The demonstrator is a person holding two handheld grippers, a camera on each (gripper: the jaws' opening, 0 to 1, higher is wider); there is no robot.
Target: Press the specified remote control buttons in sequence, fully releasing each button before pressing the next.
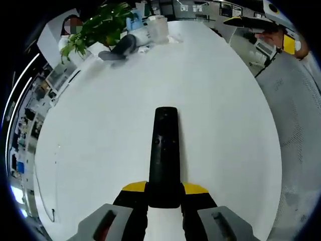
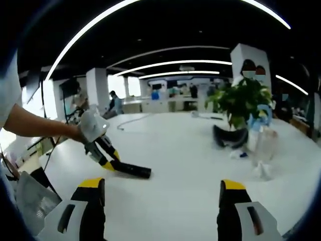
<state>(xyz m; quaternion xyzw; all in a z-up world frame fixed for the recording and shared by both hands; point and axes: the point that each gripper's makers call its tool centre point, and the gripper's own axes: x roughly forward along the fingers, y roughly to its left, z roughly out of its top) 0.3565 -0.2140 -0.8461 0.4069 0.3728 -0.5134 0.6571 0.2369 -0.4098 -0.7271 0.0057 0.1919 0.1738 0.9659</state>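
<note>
In the left gripper view a long black remote control points away from me over the white table, its near end clamped between the yellow-tipped jaws of my left gripper. The right gripper view shows that same left gripper from the side, held by a person's hand, with the remote sticking out low over the table. My right gripper stands open at the bottom of its view, jaws wide apart with nothing between them, well short of the remote.
A potted green plant, a dark rounded object and a clear plastic container stand at the table's far side. A thin cable lies near the table's left edge. Office desks lie beyond.
</note>
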